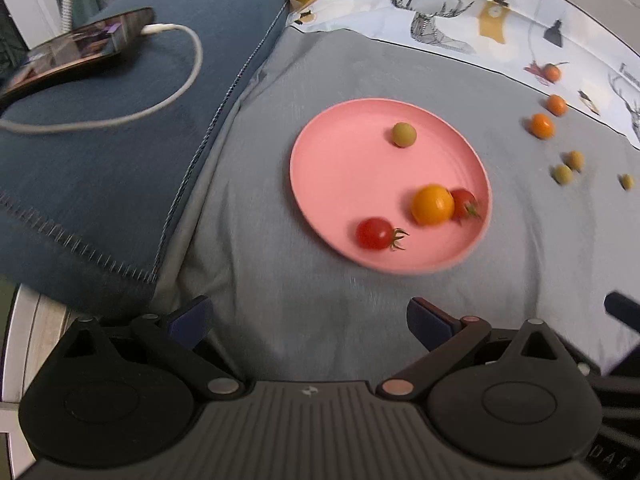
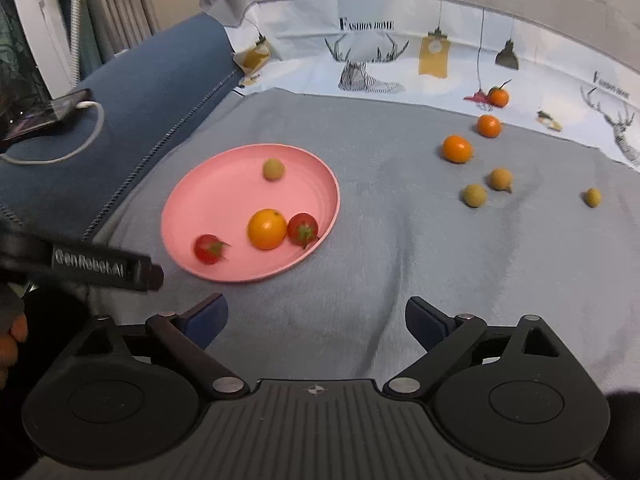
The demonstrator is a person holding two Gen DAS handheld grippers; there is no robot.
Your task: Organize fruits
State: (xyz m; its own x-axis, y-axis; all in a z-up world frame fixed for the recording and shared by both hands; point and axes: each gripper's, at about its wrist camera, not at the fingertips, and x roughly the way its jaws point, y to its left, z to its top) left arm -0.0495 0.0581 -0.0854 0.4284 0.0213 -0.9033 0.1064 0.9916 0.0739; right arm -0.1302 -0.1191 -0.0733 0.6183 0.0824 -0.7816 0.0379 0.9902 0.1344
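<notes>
Grey bed blanket [image 2: 380, 240]; plate [image 2: 192, 208] collecting fruit ahead-left of right tongs [image 2: 316, 320], loose oranges [image 2: 457, 149] ahead-right; both tongs released, left tongs [image 1: 308, 318] empty.

A round pink plate [image 2: 192, 184] lies flat on grey cloth, holding 4 fruits: 2 red cherry tomatoes [image 2: 209, 249] with green stems, 1 orange fruit [image 2: 267, 229] touching the right tomato [image 2: 303, 229], and 1 pale green-yellow fruit [image 2: 273, 169] apart at the far side. Off the plate to the right lie 3 small oranges [image 2: 457, 149] and 3 yellowish fruits [image 2: 474, 195], possibly longans.
</notes>
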